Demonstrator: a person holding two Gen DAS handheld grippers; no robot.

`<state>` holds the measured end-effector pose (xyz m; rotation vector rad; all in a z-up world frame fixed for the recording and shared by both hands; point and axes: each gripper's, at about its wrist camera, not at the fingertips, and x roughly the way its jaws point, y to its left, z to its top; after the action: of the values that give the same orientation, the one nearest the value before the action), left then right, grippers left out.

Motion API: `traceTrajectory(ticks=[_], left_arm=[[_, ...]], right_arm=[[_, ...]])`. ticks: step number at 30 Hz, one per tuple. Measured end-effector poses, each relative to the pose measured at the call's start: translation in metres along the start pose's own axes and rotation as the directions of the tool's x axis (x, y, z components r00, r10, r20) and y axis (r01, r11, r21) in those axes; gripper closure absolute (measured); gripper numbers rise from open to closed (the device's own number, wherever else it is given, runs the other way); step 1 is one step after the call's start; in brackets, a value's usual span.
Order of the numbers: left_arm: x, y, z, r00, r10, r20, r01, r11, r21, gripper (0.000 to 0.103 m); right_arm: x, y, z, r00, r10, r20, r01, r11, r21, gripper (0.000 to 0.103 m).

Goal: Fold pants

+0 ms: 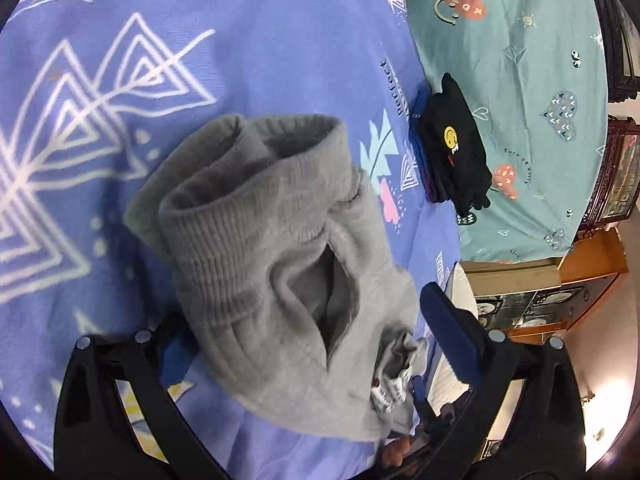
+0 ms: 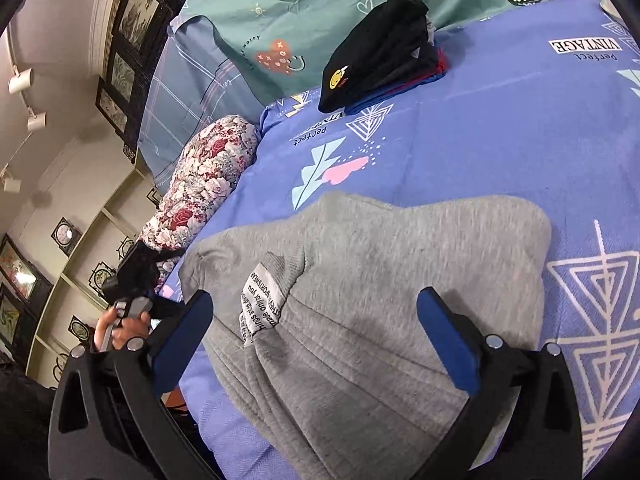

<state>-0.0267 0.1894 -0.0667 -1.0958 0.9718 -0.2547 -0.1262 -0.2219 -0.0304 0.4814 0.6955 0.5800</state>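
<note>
The bed (image 2: 500, 128) carries a blue sheet, with a teal quilt (image 1: 520, 80) along its far side. The grey pants (image 2: 360, 300) lie bunched on the blue sheet near the bed's edge. In the left view their long axis runs from the ribbed cuffs (image 1: 248, 184), pointing away, back toward the camera. A stack of dark folded clothes (image 1: 452, 152) sits well apart, where sheet meets quilt. The left gripper (image 1: 304, 332) and right gripper (image 2: 316, 324) both straddle the pants, jaws apart.
</note>
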Motion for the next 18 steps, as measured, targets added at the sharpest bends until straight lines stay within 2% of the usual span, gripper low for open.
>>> traceTrajectory(ticks=[3,5,7,9,11,12,13,15,18], left_arm=[[0.008,-0.009,-0.008,1.0,0.012,0.01,-0.013,0.998,0.064,0.012],[0.007,-0.009,-0.011,0.999,0.023,0.026,-0.025,0.996,0.087,0.029],[0.003,-0.001,-0.011,0.997,0.053,0.057,-0.056,0.997,0.057,0.079],[0.002,0.014,-0.008,0.998,0.04,0.046,-0.04,0.999,-0.001,0.076],[0.008,0.019,-0.006,0.999,0.034,0.038,-0.034,0.999,-0.019,0.075],[0.01,0.016,-0.005,0.999,0.036,0.04,-0.036,0.999,-0.009,0.074],[0.011,0.014,-0.005,0.998,0.041,0.04,-0.041,0.999,-0.002,0.07],[0.014,0.006,-0.005,0.997,0.06,0.046,-0.061,0.998,0.026,0.07],[0.009,-0.003,-0.009,0.993,0.082,0.079,-0.088,0.994,0.069,0.077]], right_arm=[[-0.002,0.0,-0.001,1.0,-0.008,0.007,0.008,1.0,-0.002,0.001],[-0.006,0.0,-0.001,1.0,-0.012,0.026,0.012,1.0,0.0,0.001],[-0.015,0.002,-0.001,0.996,-0.039,0.08,0.04,0.999,-0.009,0.001],[-0.026,0.004,-0.003,0.985,-0.068,0.157,0.071,0.997,-0.014,0.001],[-0.035,0.001,-0.004,0.97,-0.106,0.218,0.107,0.994,0.009,0.001],[-0.037,-0.003,-0.004,0.97,-0.106,0.221,0.101,0.994,0.03,0.001],[-0.035,-0.008,-0.004,0.978,-0.076,0.196,0.067,0.996,0.055,0.001],[-0.028,-0.02,-0.002,0.99,-0.015,0.138,0.0,0.994,0.111,0.001],[-0.03,-0.028,0.0,0.991,0.001,0.137,-0.022,0.988,0.151,0.001]])
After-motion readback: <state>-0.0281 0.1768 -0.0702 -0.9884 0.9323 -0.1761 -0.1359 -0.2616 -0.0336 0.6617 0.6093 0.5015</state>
